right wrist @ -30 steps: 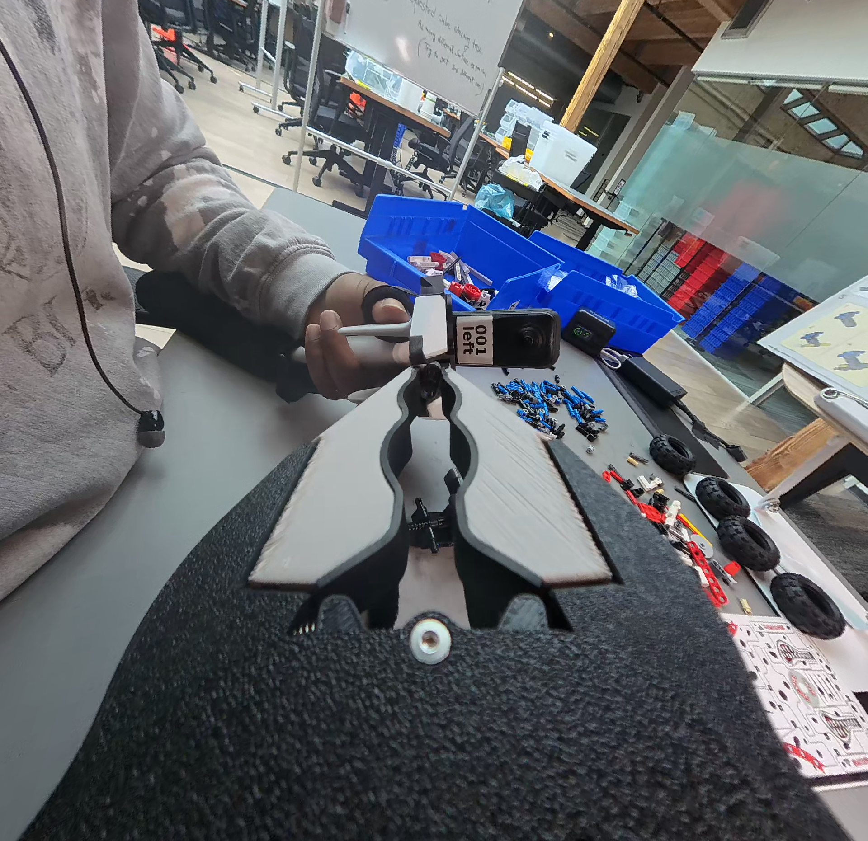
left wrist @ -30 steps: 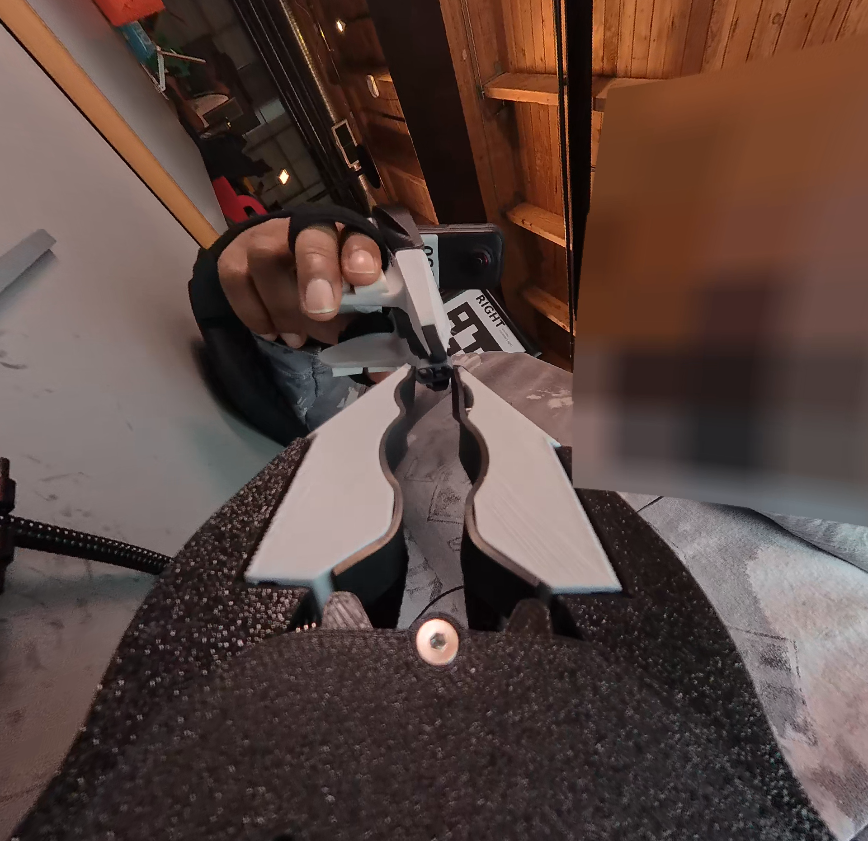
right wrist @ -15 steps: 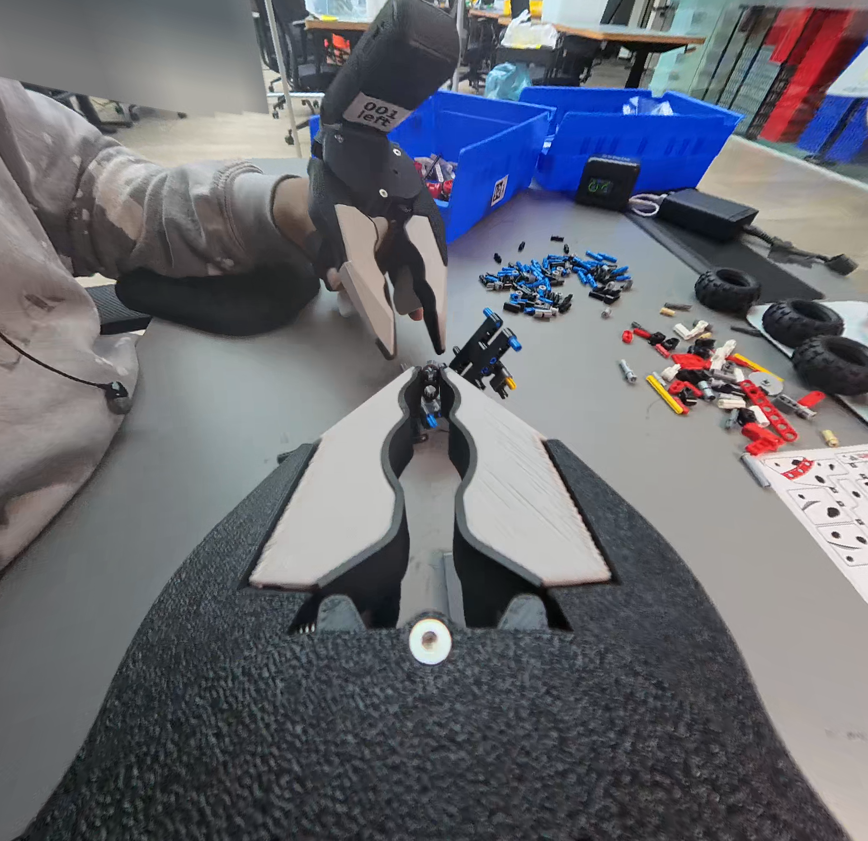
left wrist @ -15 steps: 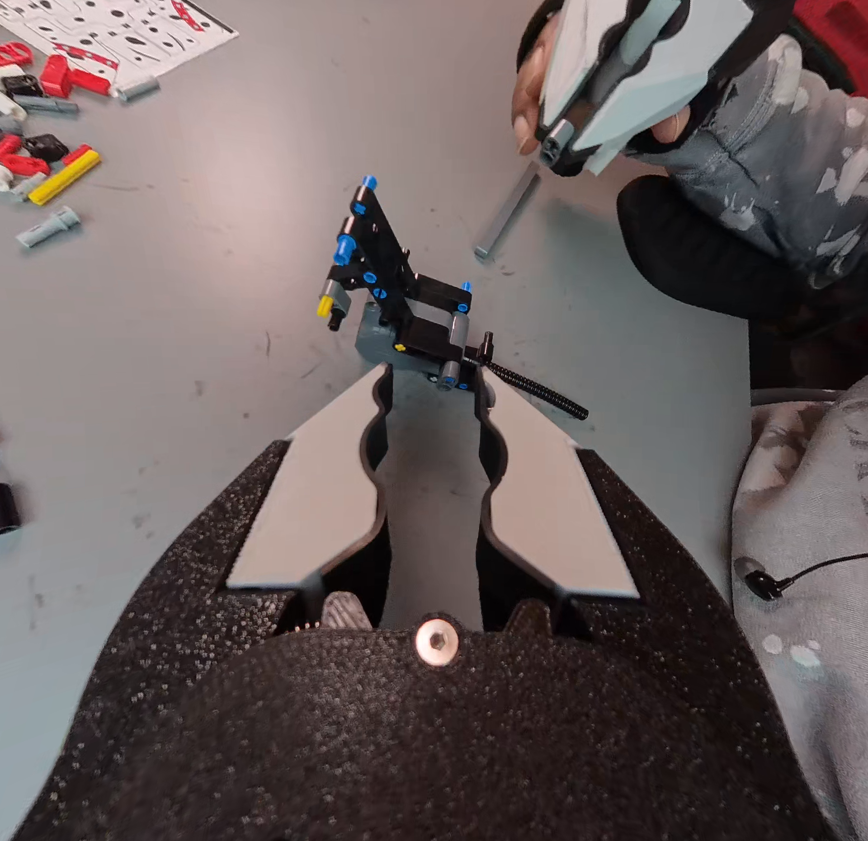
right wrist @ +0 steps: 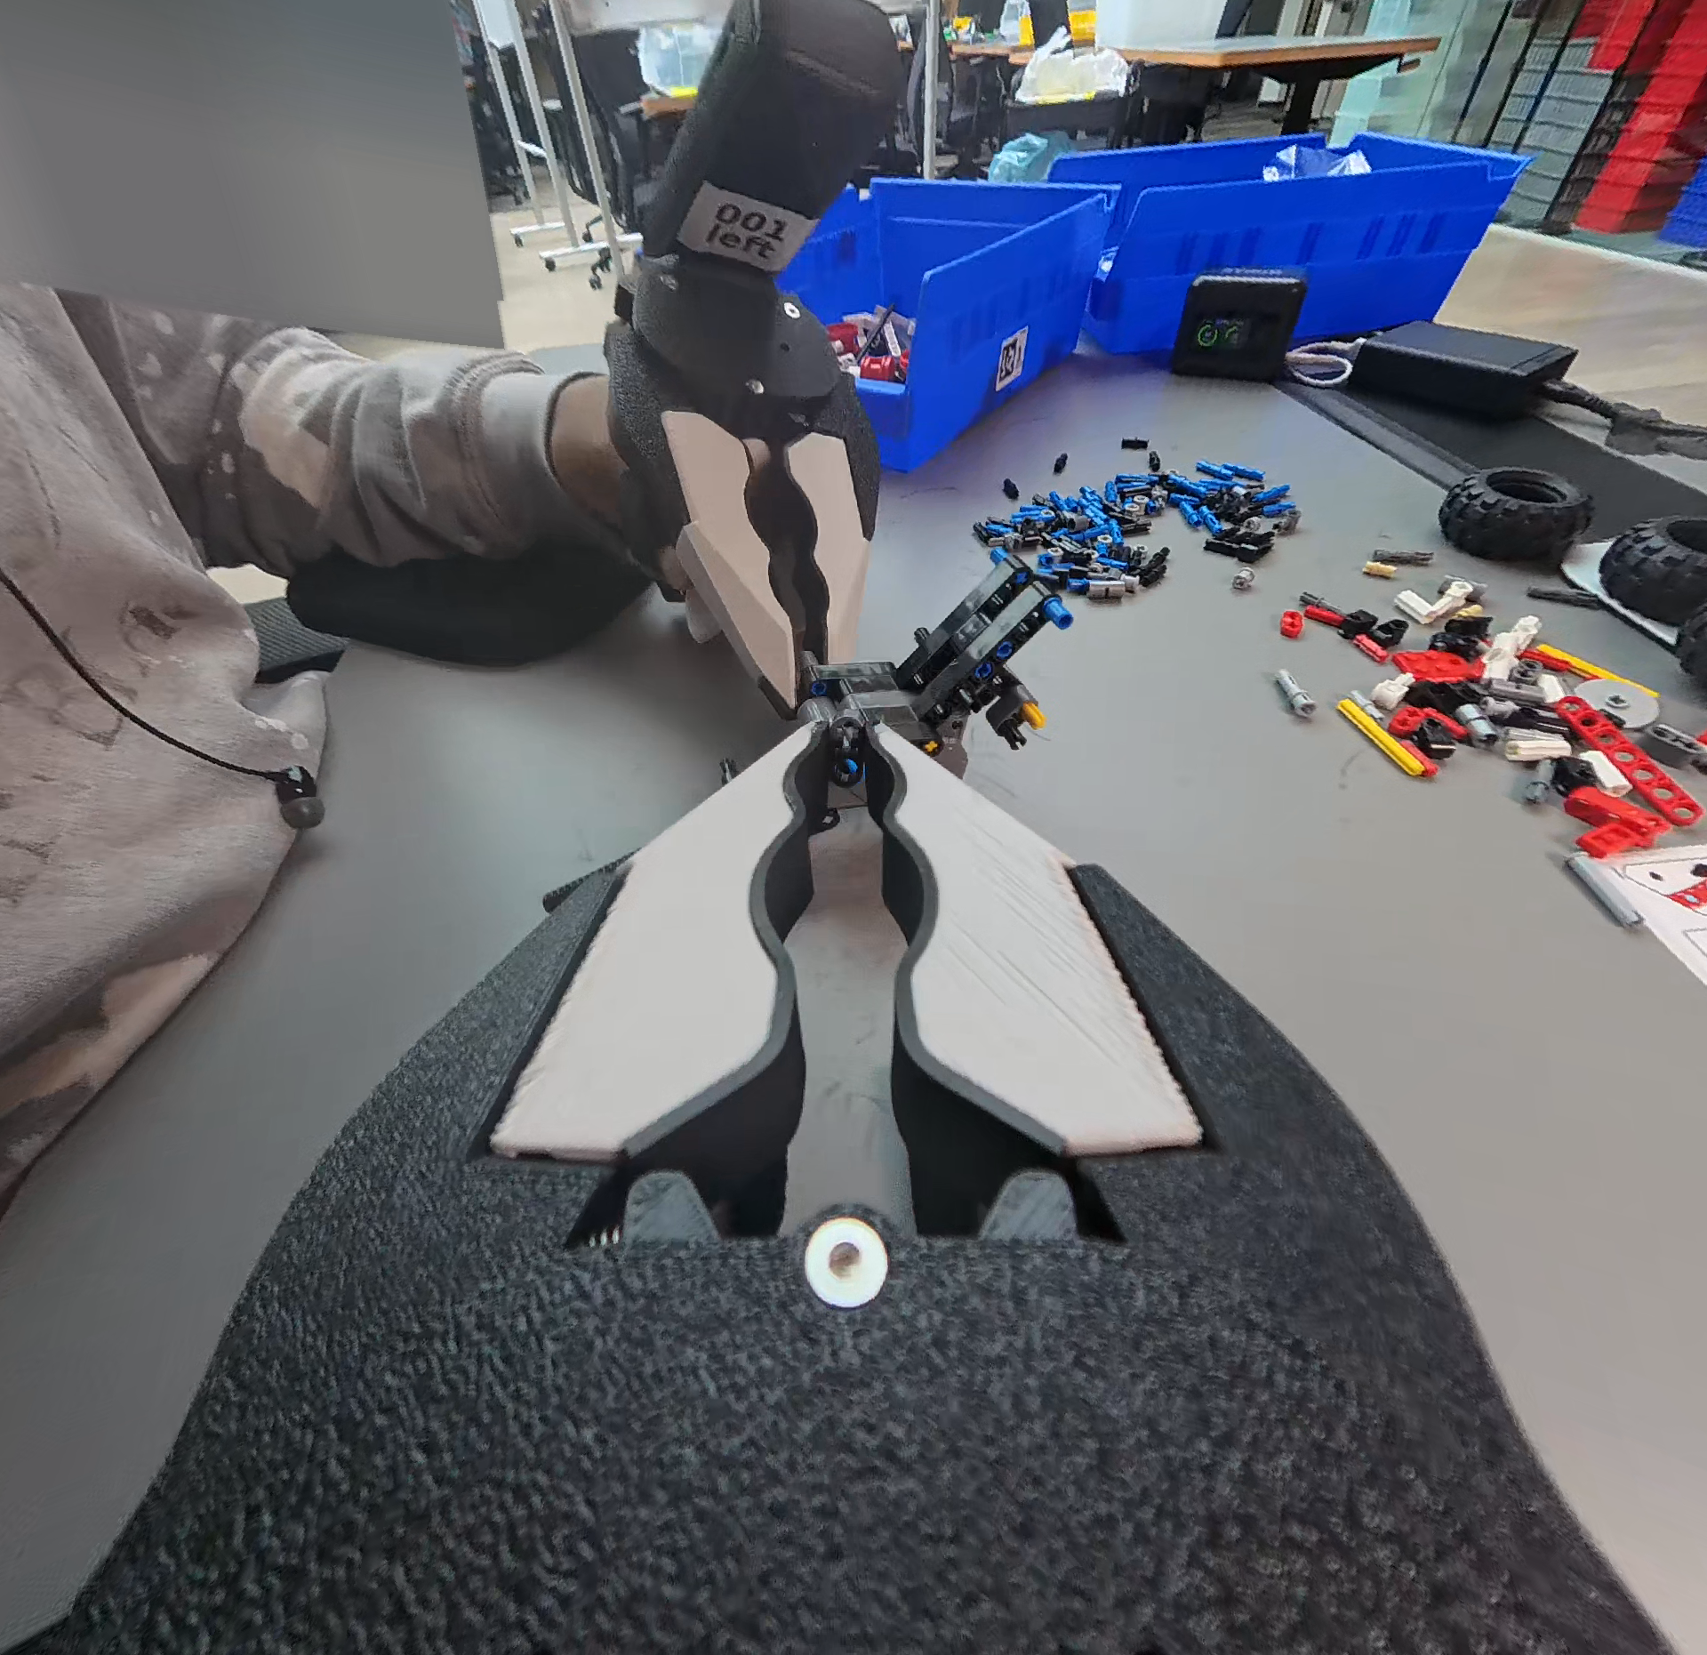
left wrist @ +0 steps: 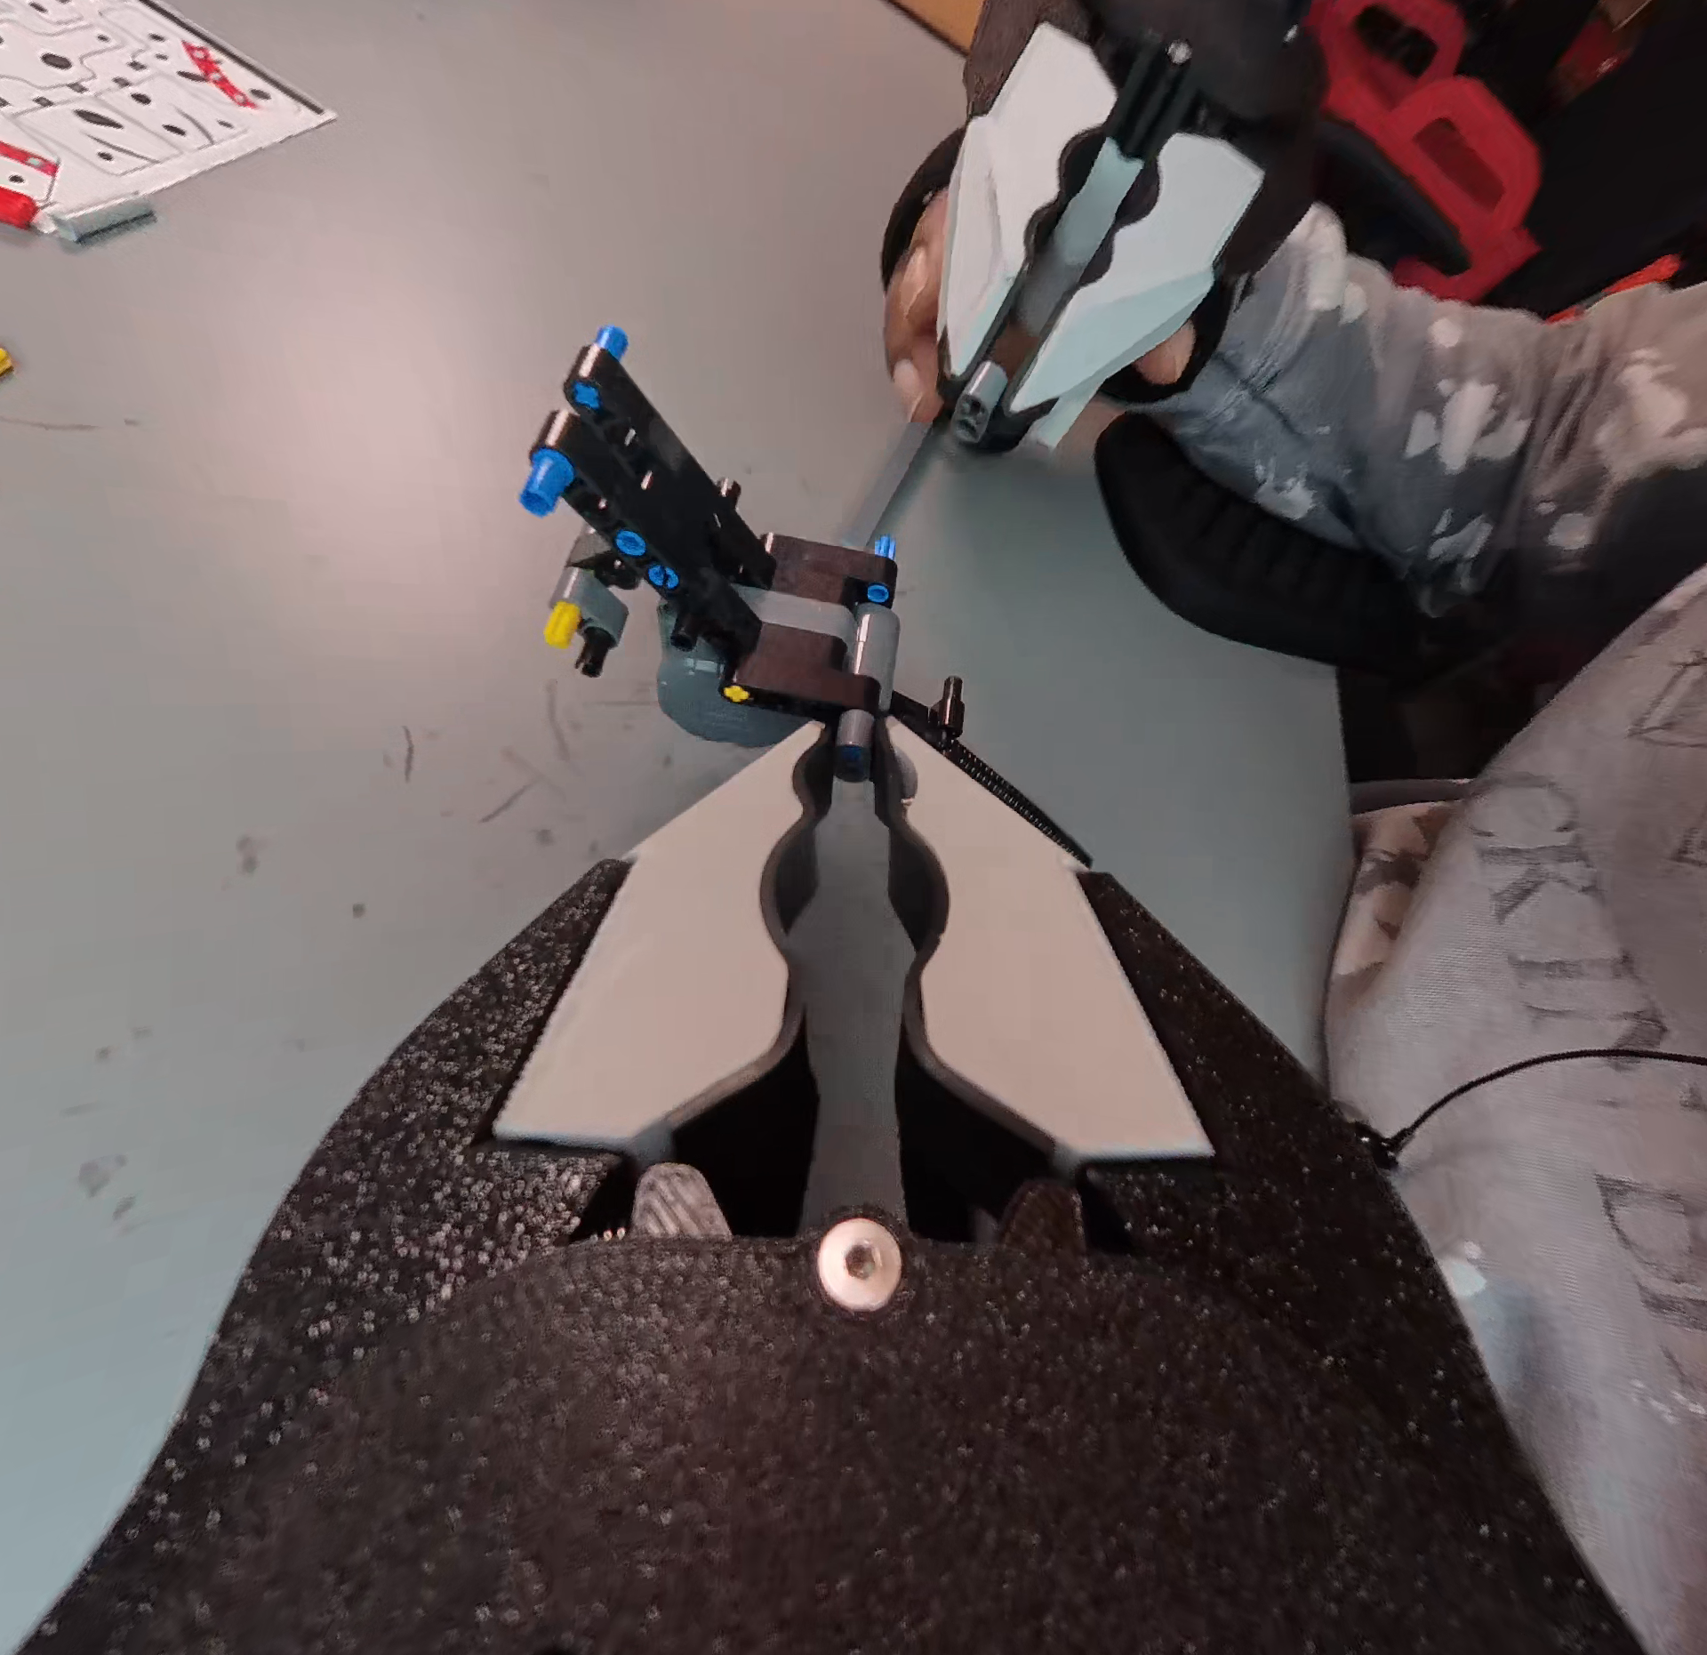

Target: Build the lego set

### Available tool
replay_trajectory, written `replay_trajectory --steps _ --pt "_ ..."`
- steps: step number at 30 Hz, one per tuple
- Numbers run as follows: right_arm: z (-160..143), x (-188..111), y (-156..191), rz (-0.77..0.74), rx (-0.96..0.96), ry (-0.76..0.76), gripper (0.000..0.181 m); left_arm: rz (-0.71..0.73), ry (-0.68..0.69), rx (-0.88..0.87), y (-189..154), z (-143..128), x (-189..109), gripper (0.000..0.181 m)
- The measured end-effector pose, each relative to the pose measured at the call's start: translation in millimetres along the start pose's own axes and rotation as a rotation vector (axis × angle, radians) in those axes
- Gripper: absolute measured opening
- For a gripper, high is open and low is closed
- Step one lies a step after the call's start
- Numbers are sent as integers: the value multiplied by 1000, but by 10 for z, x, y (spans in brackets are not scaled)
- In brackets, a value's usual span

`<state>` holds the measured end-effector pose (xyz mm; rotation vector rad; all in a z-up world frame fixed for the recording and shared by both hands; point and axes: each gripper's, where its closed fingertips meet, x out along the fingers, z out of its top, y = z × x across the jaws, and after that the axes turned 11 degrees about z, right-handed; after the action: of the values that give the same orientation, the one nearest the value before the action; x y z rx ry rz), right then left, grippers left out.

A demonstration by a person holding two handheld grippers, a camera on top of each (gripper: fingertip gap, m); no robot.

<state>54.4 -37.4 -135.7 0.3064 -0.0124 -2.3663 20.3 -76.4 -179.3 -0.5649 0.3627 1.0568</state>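
Note:
A partly built lego assembly (left wrist: 702,576) of black beams with blue pins stands on the grey table (left wrist: 277,779); it also shows in the right wrist view (right wrist: 961,659). A black ribbed rod (left wrist: 1007,798) sticks out of it. My left gripper (left wrist: 854,737) is shut on a grey pin at the assembly's near end and shows in the right wrist view (right wrist: 799,677). My right gripper (right wrist: 845,747) is shut on a small grey connector (left wrist: 979,405) and hovers just beside the assembly, a little above the table.
A grey axle (left wrist: 896,483) lies under the right gripper. Blue bins (right wrist: 998,317), a pile of blue and black pins (right wrist: 1127,520), black tyres (right wrist: 1515,511) and red, white and yellow parts (right wrist: 1524,705) lie beyond. A printed sheet (left wrist: 120,105) lies far left. One gripper's finger ends stand about 7 centimeters off the other's.
Both grippers came down from facing each other in the air to the table. The left gripper closed on the assembly's pin. The right gripper moved closer to the assembly with its piece.

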Motion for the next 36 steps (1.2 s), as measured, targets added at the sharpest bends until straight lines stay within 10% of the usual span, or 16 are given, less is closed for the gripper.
replay_trajectory --steps 1,18,36 --pt "42 2 24 17 15 -26 7 -42 -34 -24 -45 60 -46 7" --pt "269 90 183 219 245 -257 6 -212 -162 -111 -316 319 -235 7" --pt "-110 209 227 220 226 25 6 -176 14 -116 -297 -19 -117 6"
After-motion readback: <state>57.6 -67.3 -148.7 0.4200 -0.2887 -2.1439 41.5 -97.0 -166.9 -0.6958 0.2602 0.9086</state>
